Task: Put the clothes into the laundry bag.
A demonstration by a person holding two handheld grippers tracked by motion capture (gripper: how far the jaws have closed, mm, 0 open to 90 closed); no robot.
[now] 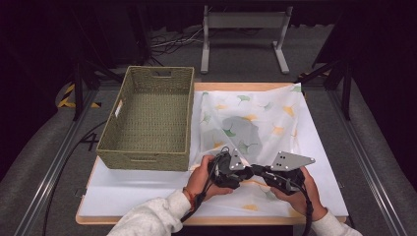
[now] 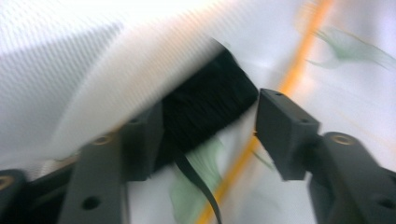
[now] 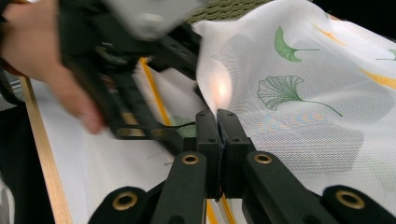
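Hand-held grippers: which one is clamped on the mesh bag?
The right hand-held gripper: its jaws are pressed together on the edge of the mesh bag. The left hand-held gripper has its jaws apart, a gap showing between them.

A grey carpeted floor (image 1: 44,162) is surrounding the wooden-edged counter (image 1: 93,219). A pale metal stand (image 1: 243,22) is sitting beyond it, with loose cables (image 1: 172,42) lying nearby. Metal rails (image 1: 373,162) are running along both sides, and darkness is swallowing the room's far end.
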